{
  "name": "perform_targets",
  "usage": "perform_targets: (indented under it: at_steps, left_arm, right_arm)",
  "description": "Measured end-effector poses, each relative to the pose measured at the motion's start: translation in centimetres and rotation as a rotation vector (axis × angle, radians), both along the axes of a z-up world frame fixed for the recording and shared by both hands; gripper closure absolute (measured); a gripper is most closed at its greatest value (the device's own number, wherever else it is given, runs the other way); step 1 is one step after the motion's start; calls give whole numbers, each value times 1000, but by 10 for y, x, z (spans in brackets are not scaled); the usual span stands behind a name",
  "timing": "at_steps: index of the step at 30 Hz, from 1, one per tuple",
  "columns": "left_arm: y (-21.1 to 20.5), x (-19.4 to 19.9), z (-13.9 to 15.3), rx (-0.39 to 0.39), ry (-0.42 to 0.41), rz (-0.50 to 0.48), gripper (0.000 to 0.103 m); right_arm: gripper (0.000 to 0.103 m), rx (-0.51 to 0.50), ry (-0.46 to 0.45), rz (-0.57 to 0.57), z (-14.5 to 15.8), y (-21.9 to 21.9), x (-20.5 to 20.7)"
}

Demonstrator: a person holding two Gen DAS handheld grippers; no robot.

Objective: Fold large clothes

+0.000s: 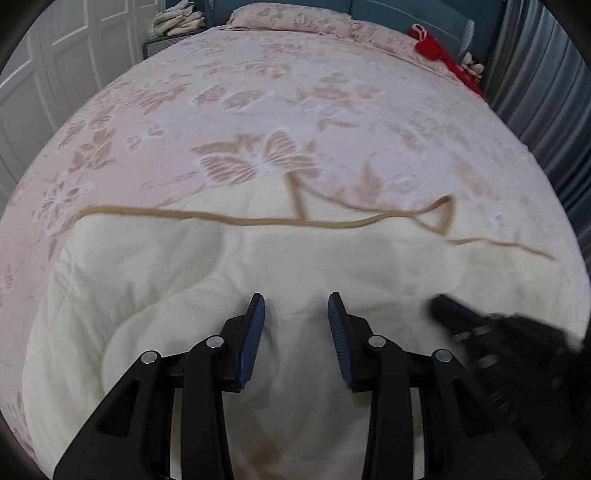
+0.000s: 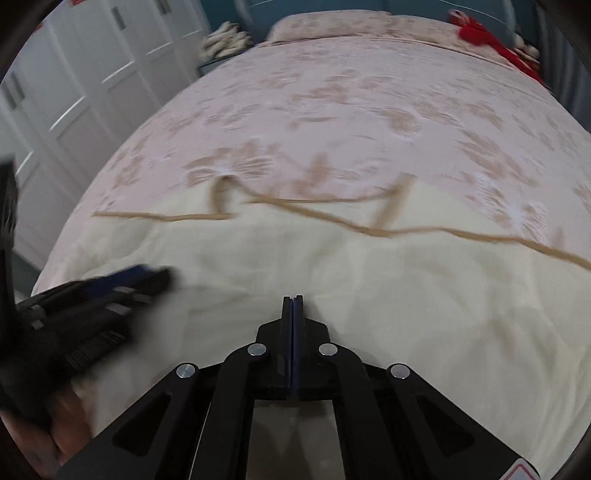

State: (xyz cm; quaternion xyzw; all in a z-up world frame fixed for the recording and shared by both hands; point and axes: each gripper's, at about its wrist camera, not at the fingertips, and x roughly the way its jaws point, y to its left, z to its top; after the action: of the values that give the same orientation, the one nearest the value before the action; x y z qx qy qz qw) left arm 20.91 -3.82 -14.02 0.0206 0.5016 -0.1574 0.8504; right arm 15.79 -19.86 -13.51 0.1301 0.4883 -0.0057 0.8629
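Behind the right gripper [image 2: 293, 300], white wardrobe doors [image 2: 74, 92].

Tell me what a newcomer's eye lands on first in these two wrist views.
A big cream garment lies spread over the near part of the pink flowered bedspread, with thin tan straps trailing across its far edge. The left gripper hangs over it with jaws apart, nothing between them; the right gripper is shut. Red cloth sits at the far right corner by the pillow.

Home bedroom, floral bedspread [image 1: 258, 92], pillow [image 1: 288, 16], wardrobe doors [image 2: 92, 66]
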Motion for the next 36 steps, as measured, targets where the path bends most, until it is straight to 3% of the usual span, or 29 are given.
perform_targets:
  at_steps: [7,9,12,14,16,19,23,25,28,32,34,35,36]
  left_arm:
    - [80,28,10,62,-37,145,74]
    - [107,34,9,56,-26,198,75]
    - [124,36,1,48,-12,236,76]
    - [121,35,-8,55,-4,241,76]
    - [111,33,-14,118,-37,231,76]
    - [104,30,-19,161,-64,225,76]
    - [107,30,-22,148,-70,228,76]
    - [105,29,-22,163,-74,221,76]
    - [106,31,-21,152,-68,223,76]
    - [119,25,-3,67,-45,250,75]
    - [135,9,18,-10,-53,281,62]
    - [144,-1,29,-34,-72,297,45]
    - [153,-13,38,-59,-92,307,34]
  right_arm:
    - [103,-9,10,-345,4,-140,-61]
    - [103,-45,20,-392,3,-159,-75]
    - [103,-2,35,-422,-10,-169,-87]
    - [103,-75,56,-392,-21,-157,-82]
    - [103,-164,66,-371,-25,-144,-74]
    - [103,-218,82,-348,-28,-138,-67]
    - [101,-155,113,-421,-11,-144,-70]
    - [101,-54,43,-436,17,-128,-73]
    - [101,60,-20,-306,55,-63,-54]
    - [102,91,-4,-130,61,16,-22]
    - [102,77,27,-96,52,41,-9]
    - [102,78,46,-89,45,48,-4]
    - [102,83,69,-87,36,52,-1]
